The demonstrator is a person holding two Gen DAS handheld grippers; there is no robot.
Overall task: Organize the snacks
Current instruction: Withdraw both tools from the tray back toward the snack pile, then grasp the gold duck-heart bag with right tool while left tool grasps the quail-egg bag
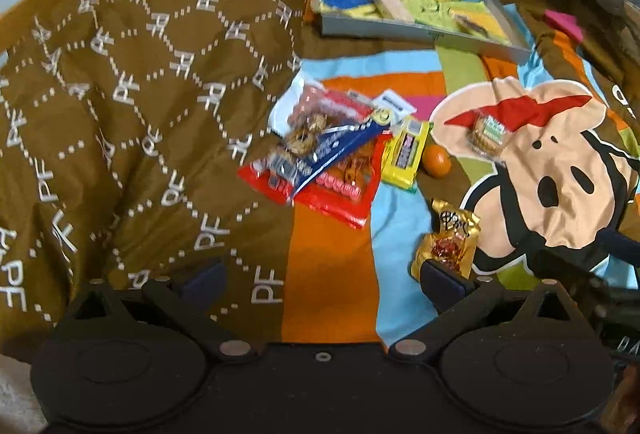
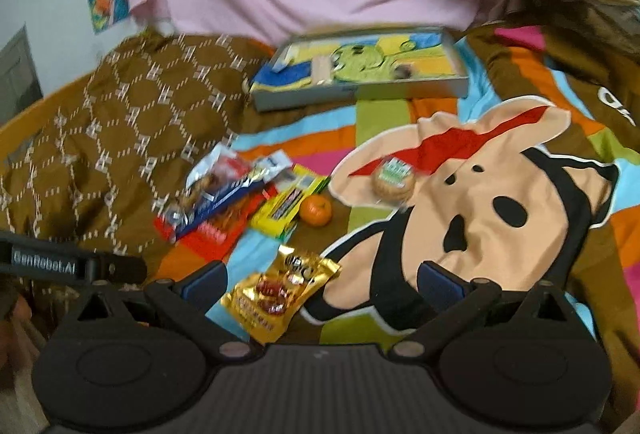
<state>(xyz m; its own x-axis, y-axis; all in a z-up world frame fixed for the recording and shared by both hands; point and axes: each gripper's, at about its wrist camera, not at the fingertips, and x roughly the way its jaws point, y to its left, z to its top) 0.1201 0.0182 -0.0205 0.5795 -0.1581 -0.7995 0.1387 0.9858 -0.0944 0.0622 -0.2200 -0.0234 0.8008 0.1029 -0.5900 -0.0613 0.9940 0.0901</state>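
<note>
left tongs (image 1: 320, 274): held low over the bed, aimed forward at the snack pile; jaws spread wide, nothing between them. right finger (image 1: 442, 276) overlaps the near edge of the gold packet, contact can't be told.
right tongs (image 2: 322, 280): low over the bed, angled forward; jaws wide apart, gripping nothing. gold packet (image 2: 276, 298) lies between the fingers, just beyond them, closer to the left finger (image 2: 206, 282).
other gripper: left gripper body (image 2: 72, 266) shows at the left edge of the right wrist view.
gold packet (image 1: 448, 244): flat on the striped bedspread (image 1: 332, 274), nearest snack to both.
snack pile: red packet (image 1: 320, 173), blue wrapper (image 1: 336, 145) across it, yellow box (image 1: 404, 153) beside, orange fruit (image 1: 437, 161) just right of the box.
round biscuit pack (image 1: 488, 135): apart, on the cartoon monkey print (image 1: 552, 169).
tray (image 1: 416, 29): grey, far side of the bed, a few items inside, blurred.
brown patterned cover (image 1: 140, 113): bunched at left.
</note>
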